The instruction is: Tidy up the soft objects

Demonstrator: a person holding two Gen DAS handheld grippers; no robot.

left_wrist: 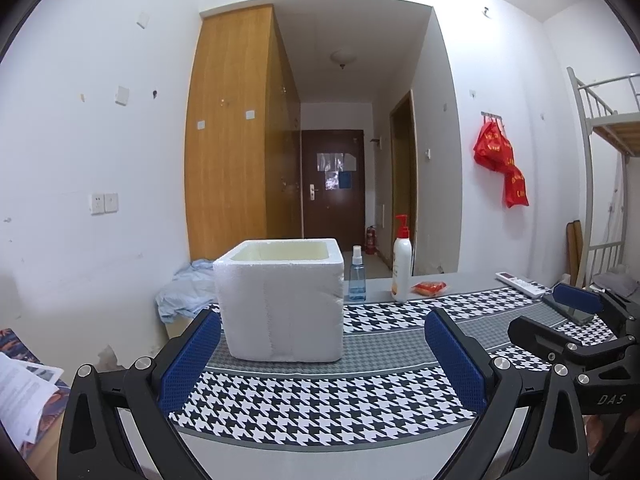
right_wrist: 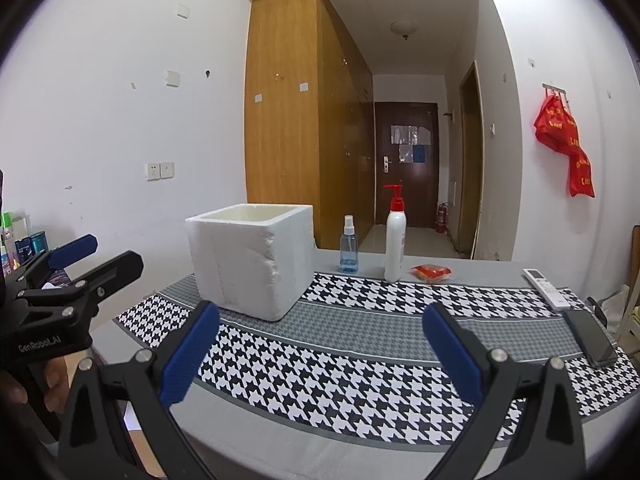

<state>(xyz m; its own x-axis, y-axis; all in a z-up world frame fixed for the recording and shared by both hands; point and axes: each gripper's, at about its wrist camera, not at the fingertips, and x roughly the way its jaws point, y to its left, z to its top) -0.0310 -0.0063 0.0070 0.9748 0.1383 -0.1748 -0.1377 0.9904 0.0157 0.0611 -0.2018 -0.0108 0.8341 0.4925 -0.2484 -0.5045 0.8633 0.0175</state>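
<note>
A white foam box (left_wrist: 280, 300) (right_wrist: 252, 260), open at the top, stands on a black-and-white houndstooth cloth (left_wrist: 320, 400) (right_wrist: 360, 376) that covers the grey table. My left gripper (left_wrist: 324, 340) is open just in front of the box, with nothing between its blue pads. My right gripper (right_wrist: 320, 320) is also open and empty, to the right of the box over the cloth. Each gripper shows in the other's view: the right gripper (left_wrist: 536, 308), the left gripper (right_wrist: 114, 252). A crumpled light-blue cloth (left_wrist: 184, 292) lies left of the box, off the table's edge.
Behind the box stand a blue spray bottle (left_wrist: 357, 280) (right_wrist: 349, 250) and a white pump bottle (left_wrist: 401, 264) (right_wrist: 395, 240); a red packet (left_wrist: 430, 288) (right_wrist: 432, 272) lies beside them. A remote (right_wrist: 546, 290) and a phone (right_wrist: 592, 338) lie at the right. Papers (left_wrist: 24, 392) lie low left.
</note>
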